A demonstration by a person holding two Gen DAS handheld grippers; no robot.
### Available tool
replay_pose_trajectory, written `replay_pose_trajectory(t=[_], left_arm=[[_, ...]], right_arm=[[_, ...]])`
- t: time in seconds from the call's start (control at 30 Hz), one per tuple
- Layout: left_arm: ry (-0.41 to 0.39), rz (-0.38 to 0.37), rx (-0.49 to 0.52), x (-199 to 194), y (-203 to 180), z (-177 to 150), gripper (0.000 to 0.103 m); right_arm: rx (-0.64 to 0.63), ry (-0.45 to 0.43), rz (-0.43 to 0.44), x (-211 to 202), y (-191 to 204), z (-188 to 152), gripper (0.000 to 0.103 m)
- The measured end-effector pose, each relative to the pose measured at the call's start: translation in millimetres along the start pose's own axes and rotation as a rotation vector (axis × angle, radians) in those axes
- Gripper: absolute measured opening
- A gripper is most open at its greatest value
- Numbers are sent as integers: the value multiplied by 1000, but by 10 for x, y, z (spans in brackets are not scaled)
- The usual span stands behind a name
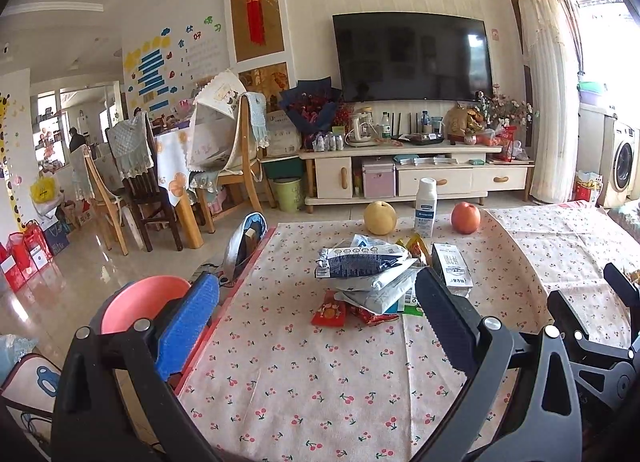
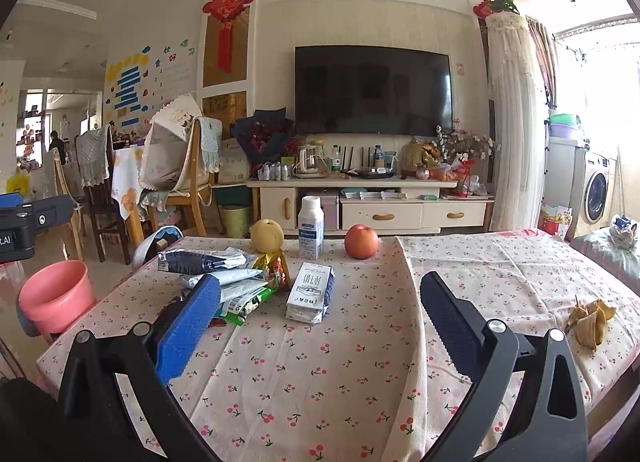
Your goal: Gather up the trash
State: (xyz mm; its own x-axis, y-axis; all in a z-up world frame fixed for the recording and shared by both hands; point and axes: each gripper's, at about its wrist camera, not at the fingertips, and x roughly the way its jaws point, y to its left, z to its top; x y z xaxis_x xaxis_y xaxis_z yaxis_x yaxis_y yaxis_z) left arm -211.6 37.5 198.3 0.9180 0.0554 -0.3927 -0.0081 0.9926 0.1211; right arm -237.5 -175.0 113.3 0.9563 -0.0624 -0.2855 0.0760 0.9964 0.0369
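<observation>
On your far left, off the edge of the tabletop (image 2: 320,382), the pink bucket (image 2: 56,296) stands lower than the cloth, with nothing visible inside it. Your left tool (image 1: 316,314) hangs above the near part of the cherry-print cloth, its blue finger and its black finger wide apart, and nothing is between them. Just ahead of it lies the heap of wrappers (image 1: 368,270): a dark blue and white bag on top, grey-white bags under it, a small red packet (image 1: 330,312) at the near side and a green-edged wrapper at the right.

Touching the right side of the heap you see the flattened milk carton (image 2: 310,294), lying on its side. Behind it, near the far edge, stand in a row a yellow pear (image 2: 267,236), an upright white bottle (image 2: 311,228) and a red apple (image 2: 361,241), each apart from the others.

Your right tool (image 2: 320,316) is also held above the cloth, its two fingers wide apart and empty; the carton lies just beyond them, and the blue finger covers the near edge of the heap in the right wrist view. Far to your right, alone near the tabletop edge, lies a yellow peel (image 2: 592,320), well apart from the rest of the trash.
</observation>
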Motion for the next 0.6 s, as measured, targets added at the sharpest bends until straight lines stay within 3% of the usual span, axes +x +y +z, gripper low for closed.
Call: replay_pose_trajectory(t=[0.6], left_arm=[[89,11,3,414,-38,-219,99]], right_arm=[[-4,204,18,427,-60,-209,99]])
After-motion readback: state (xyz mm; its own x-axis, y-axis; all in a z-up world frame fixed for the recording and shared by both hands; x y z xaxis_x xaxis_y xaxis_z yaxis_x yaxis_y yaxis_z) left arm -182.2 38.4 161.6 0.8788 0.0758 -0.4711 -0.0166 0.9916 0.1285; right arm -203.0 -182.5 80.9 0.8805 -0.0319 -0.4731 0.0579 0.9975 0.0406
